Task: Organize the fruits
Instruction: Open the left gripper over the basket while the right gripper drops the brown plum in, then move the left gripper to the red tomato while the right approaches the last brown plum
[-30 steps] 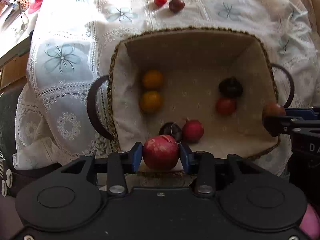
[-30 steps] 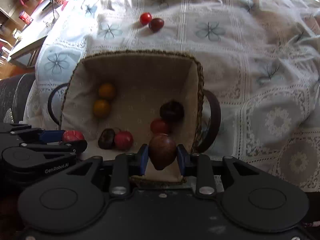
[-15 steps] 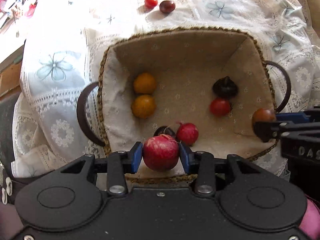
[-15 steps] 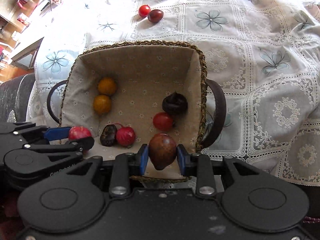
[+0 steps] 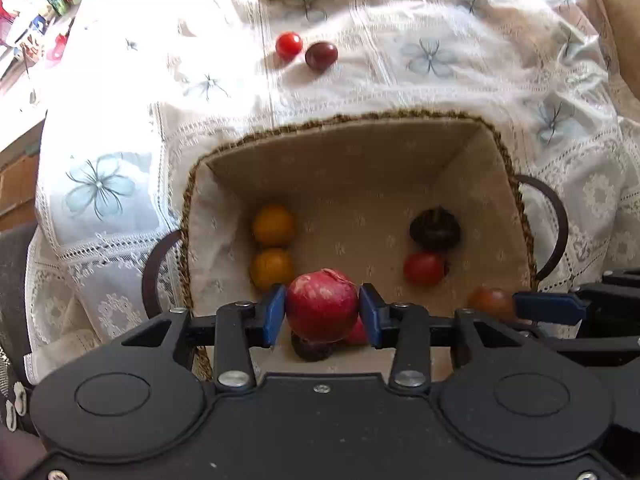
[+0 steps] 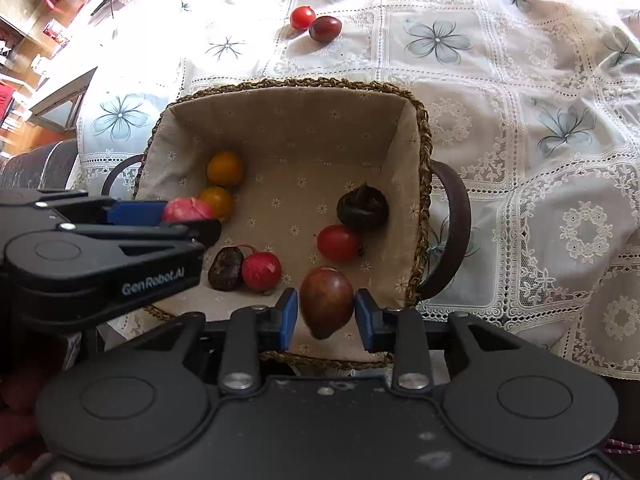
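Both tongs are hanging over the near edge of the basket (image 6: pixel 420 128), each clamping a fruit. We are holding the left gripper (image 5: pixel 322 314) closed on a round red fruit (image 5: pixel 322 304), its skin glossy and deep crimson with a pale papery seam peeling across the top; the blue pads are pressing it from both sides. We are holding the right gripper (image 6: pixel 326 314) shut on a brown fruit (image 6: pixel 326 304), smooth, reddish-brown and tapering to a point at its lower end.

Ahead of the left tongs, inside the cloth-lined basket, two orange fruits (image 5: pixel 273 246) are sitting one behind the other, touching. Just under those tongs a dark wrinkled fruit (image 6: pixel 226 268) and a small red radish-like fruit (image 6: pixel 261 271) are lying side by side. Ahead of the right tongs a red tomato (image 6: pixel 338 243) is resting against a dark shrivelled fruit (image 6: pixel 362 212).

Well beyond both tongs, past the basket, a small red fruit (image 6: pixel 302 17) and a dark plum-coloured one (image 6: pixel 325 29) are lying together on the lace tablecloth (image 6: pixel 520 120).
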